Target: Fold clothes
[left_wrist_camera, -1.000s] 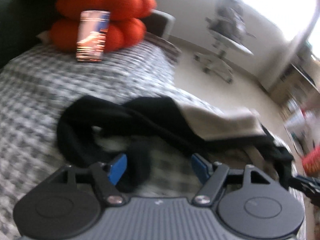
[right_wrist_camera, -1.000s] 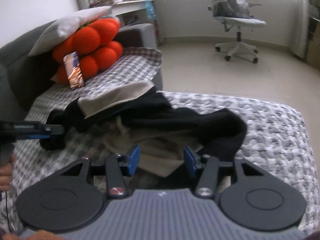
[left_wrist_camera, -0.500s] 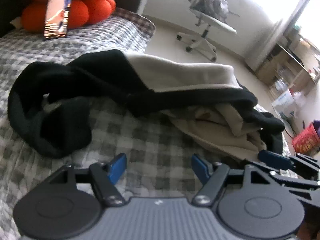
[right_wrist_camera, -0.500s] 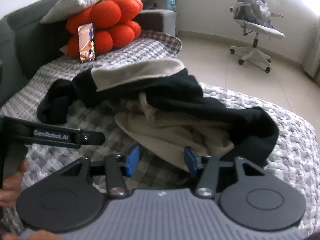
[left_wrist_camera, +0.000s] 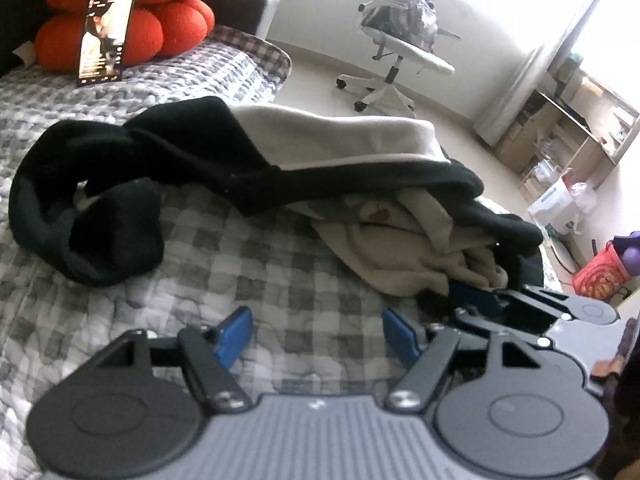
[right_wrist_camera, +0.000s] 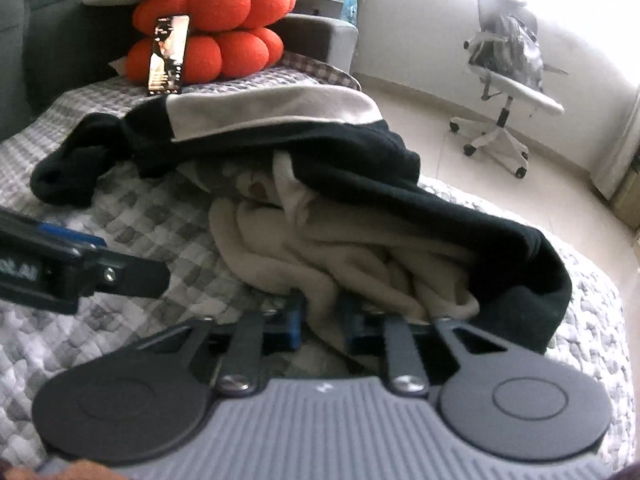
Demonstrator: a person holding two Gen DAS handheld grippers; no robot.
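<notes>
One crumpled garment [right_wrist_camera: 320, 240] — right gripper [right_wrist_camera: 320, 326] jaws closing on its cream fabric; left gripper [left_wrist_camera: 316, 330] jaws open.

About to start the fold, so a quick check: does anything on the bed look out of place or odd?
Nothing looks damaged or spilled. The black and cream garment lies bunched and twisted on the checked blanket, as expected before folding. One oddity: a lit phone is propped against the orange cushion at the far end, apart from the garment.
</notes>
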